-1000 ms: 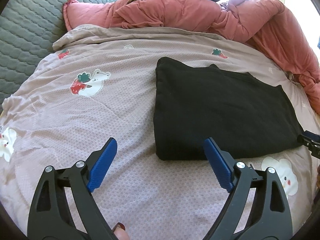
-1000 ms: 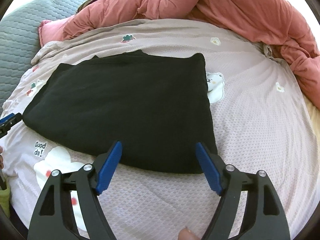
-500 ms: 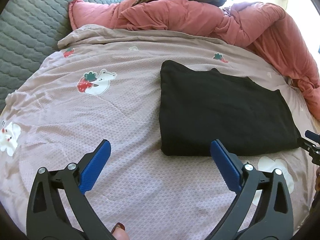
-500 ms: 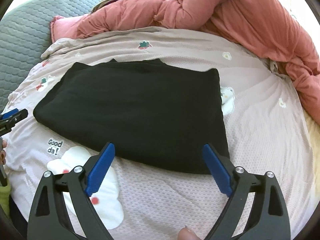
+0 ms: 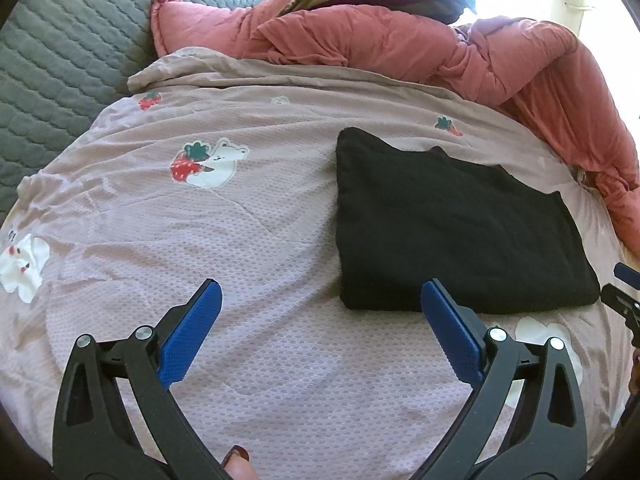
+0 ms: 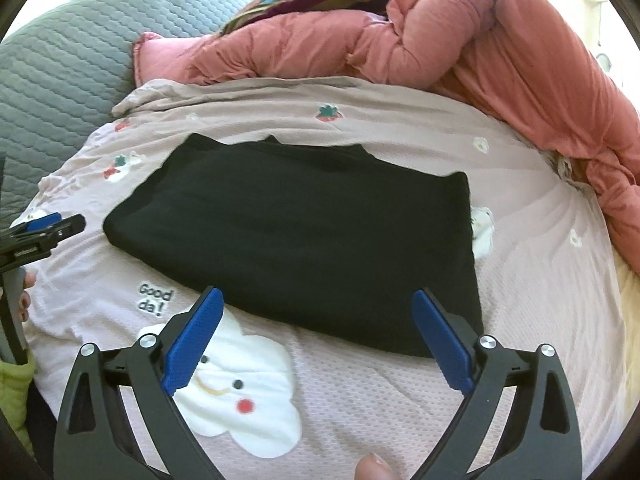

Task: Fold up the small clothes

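Black garment (image 5: 452, 232), folded to a flat rectangle, lies on the pink printed sheet (image 5: 248, 240). Left gripper (image 5: 320, 312) hovers off the garment's near-left corner, jaws spread wide, only sheet between them. Right gripper (image 6: 316, 320) hangs above the garment's near edge, jaws opening, pads clear of the cloth. Left view alone shows the strawberry-bear print (image 5: 208, 162) left of the garment. Right view alone shows the cloud face (image 6: 236, 384) and "Good da!" lettering (image 6: 154, 300) just in front of the garment. A salmon quilt (image 6: 460, 44) lies heaped behind it.
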Tool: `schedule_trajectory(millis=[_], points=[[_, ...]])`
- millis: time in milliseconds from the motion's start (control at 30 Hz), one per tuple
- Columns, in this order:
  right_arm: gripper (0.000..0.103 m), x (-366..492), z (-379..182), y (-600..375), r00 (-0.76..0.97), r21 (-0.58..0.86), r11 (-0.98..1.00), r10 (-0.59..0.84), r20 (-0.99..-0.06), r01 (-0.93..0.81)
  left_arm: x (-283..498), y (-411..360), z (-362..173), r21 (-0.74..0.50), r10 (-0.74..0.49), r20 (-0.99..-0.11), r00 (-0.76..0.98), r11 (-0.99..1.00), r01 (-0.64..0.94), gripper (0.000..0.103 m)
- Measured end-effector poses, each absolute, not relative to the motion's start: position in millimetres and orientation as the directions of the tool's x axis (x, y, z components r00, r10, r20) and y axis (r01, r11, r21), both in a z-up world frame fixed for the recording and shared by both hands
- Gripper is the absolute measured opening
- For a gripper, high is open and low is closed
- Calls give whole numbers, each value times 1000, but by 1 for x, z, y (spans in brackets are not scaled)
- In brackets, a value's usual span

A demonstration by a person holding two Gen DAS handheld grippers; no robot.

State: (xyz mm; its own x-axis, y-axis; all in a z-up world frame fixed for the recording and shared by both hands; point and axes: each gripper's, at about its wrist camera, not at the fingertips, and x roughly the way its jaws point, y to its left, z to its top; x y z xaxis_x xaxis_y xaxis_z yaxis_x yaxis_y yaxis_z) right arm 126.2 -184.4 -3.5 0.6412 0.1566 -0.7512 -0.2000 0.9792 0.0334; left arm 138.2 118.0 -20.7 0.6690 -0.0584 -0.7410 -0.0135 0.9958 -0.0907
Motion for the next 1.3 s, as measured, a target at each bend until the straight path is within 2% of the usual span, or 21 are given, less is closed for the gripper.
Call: schedule_trajectory(millis=[733, 1300], points=[[97, 121, 3, -108, 618, 17, 926, 264, -741, -376, 139, 145, -19, -97, -16, -724, 690, 992, -78, 93], [97, 150, -29, -49, 564, -22, 882, 282, -776, -471, 149, 165, -38, -113, 6, -749, 663, 984, -137, 93]])
